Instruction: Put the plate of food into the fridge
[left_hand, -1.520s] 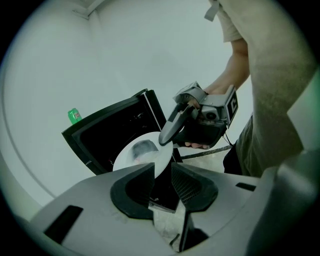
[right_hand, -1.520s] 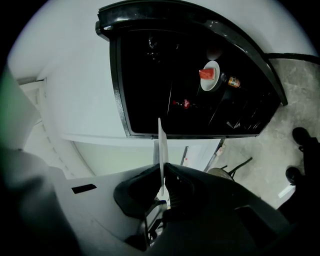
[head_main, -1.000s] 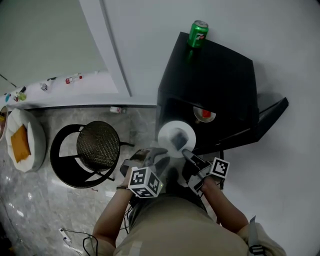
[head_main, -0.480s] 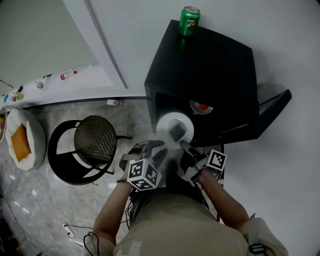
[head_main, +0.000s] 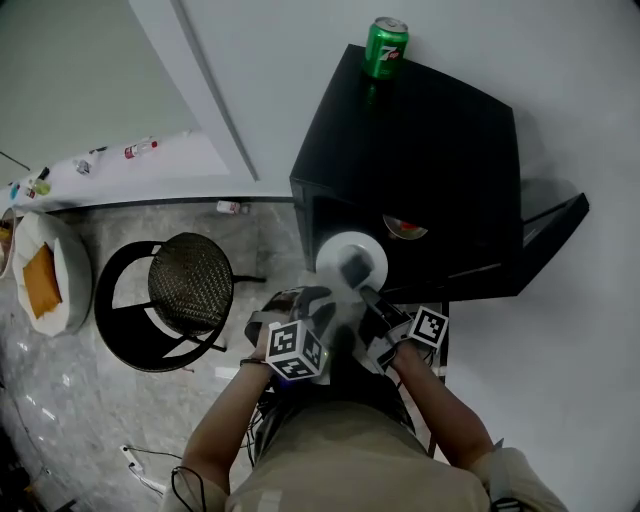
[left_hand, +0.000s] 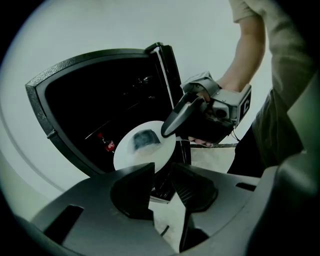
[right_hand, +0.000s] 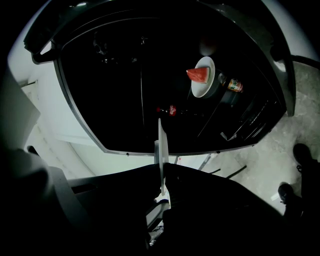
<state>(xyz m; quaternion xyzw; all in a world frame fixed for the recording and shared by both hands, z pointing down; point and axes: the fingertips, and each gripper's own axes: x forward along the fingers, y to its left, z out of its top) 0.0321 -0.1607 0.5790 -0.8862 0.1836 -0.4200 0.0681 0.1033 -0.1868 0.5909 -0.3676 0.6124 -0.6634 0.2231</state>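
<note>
Head view: fridge (head_main: 420, 140) open, plate (head_main: 350, 262) w/ food is at the opening, not inside yet.
Left gripper view: left gripper (left_hand: 162, 182) jaws apart, nothing btwn them.
Right gripper view: right gripper (right_hand: 161, 192) clamped on plate rim.
Remaining, imo: push in, set down, let go.

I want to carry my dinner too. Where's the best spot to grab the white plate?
Probably the thin rim of the plate, on the side nearest the person, coming in edge-on as the right tool does. It is flat and thin there, and the food sits in the middle, clear of the pinch.
</note>
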